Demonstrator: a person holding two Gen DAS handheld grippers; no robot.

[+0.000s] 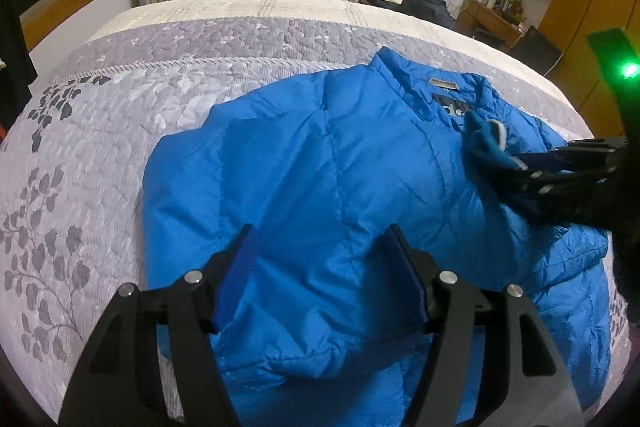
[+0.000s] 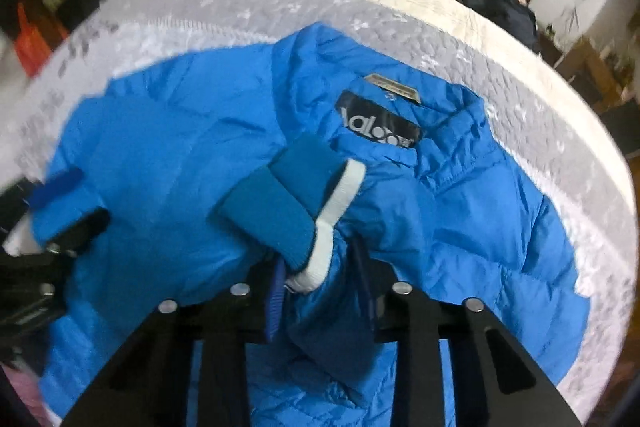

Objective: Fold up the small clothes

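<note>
Blue jacket (image 1: pixel 320 163) lies flat on bed (image 1: pixel 120 131), collar at 1 o'clock. Right gripper (image 2: pixel 320 291) jaws clenched on sleeve cuff (image 2: pixel 296 211), held over jacket's chest. Left gripper (image 1: pixel 320 263) jaws spread wide, empty, above hem at 6 o'clock.

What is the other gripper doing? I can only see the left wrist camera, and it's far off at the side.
Observer: The right gripper is shut on the sleeve cuff of the blue jacket.
Operator: What does the cuff look like?
Observer: Knitted blue with a white stripe along its edge, bunched up between the fingers.
Operator: Can you read the neck label?
Observer: Partly. White letters on black, the start hidden by a fold, so I can't tell the whole word.
</note>
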